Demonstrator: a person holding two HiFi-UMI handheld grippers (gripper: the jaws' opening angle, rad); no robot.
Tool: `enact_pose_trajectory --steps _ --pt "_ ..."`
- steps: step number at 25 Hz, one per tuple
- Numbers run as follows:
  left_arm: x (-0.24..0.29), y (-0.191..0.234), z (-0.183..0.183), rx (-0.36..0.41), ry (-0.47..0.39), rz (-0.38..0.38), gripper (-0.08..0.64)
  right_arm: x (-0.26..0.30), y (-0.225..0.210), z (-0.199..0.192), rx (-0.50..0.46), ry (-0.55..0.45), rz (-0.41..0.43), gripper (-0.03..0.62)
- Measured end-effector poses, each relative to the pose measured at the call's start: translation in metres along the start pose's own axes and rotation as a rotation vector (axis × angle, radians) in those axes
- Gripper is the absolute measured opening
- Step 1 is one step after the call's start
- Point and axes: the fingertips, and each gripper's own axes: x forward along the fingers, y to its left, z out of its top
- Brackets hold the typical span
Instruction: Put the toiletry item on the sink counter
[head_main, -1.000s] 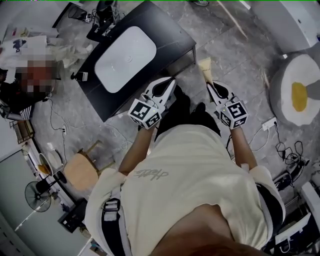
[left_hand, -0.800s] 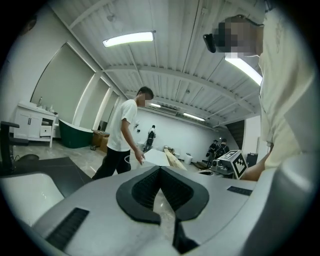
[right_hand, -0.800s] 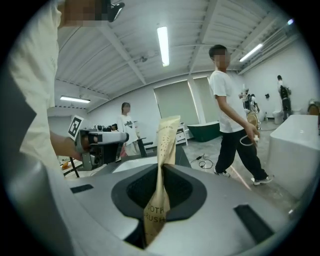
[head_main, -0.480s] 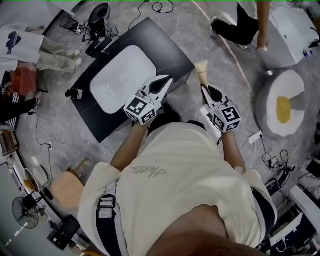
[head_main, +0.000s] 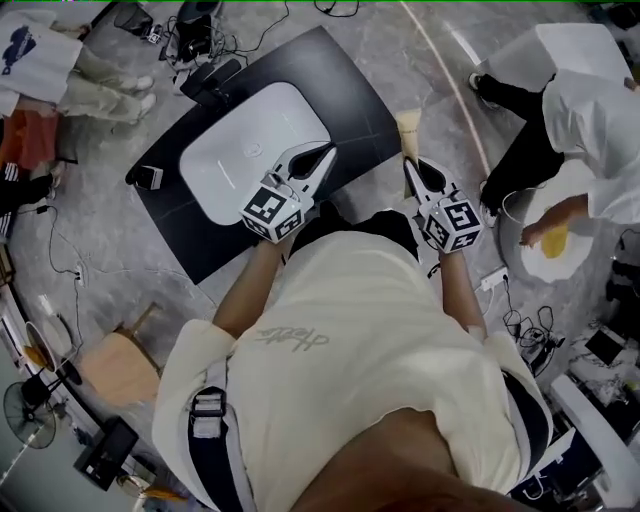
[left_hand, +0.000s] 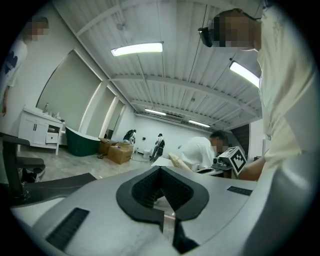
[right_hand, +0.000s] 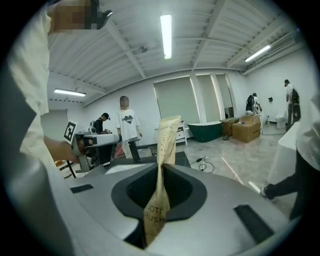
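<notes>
Brown paper marked the task's thing in the head view: a toothbrush packet (head_main: 408, 130) stood out from the right gripper (head_main: 412, 172), held over the grey floor just beside the right corner of the black sink counter (head_main: 345, 85) and not yet on it. The left gripper (head_main: 318, 160) pointed over the near right edge of the white basin (head_main: 240, 140) sunk in that counter. Far to the right, a person in white (head_main: 590, 105) bent towards the floor.

From the left gripper view, the left gripper's (left_hand: 162, 200) tongs were pressed together with nothing between them. To the right, beyond them, showed the packet's (left_hand: 177, 161) top.

From the right gripper view, the right gripper (right_hand: 158, 202) pinched the packet (right_hand: 166, 145) near its lower end, so that the packet rose upright, slightly creased, above the tongs. The left gripper (right_hand: 95, 142) showed to the left, and a green bathtub (right_hand: 205, 131) stood far off by the wall.
</notes>
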Motion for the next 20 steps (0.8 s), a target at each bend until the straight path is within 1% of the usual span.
enact_pose_trajectory --steps 3,7,11,16,20 --pt "-0.011 0.024 -0.006 -0.037 -0.007 0.048 0.003 0.029 0.004 0.0 -0.005 0.04 0.026 0.026" --pt "-0.012 0.036 -0.007 -0.061 -0.016 0.095 0.003 0.05 -0.001 0.001 -0.025 0.085 0.072 0.026" --pt "-0.009 0.044 -0.003 -0.055 -0.022 0.14 0.003 0.069 -0.015 -0.002 -0.03 0.108 0.111 0.026" --pt "-0.004 0.059 0.007 -0.045 -0.003 0.252 0.003 0.103 -0.036 -0.012 -0.017 0.151 0.185 0.026" --pt "0.012 0.066 0.012 -0.02 0.012 0.307 0.003 0.134 -0.065 -0.029 -0.025 0.19 0.231 0.028"
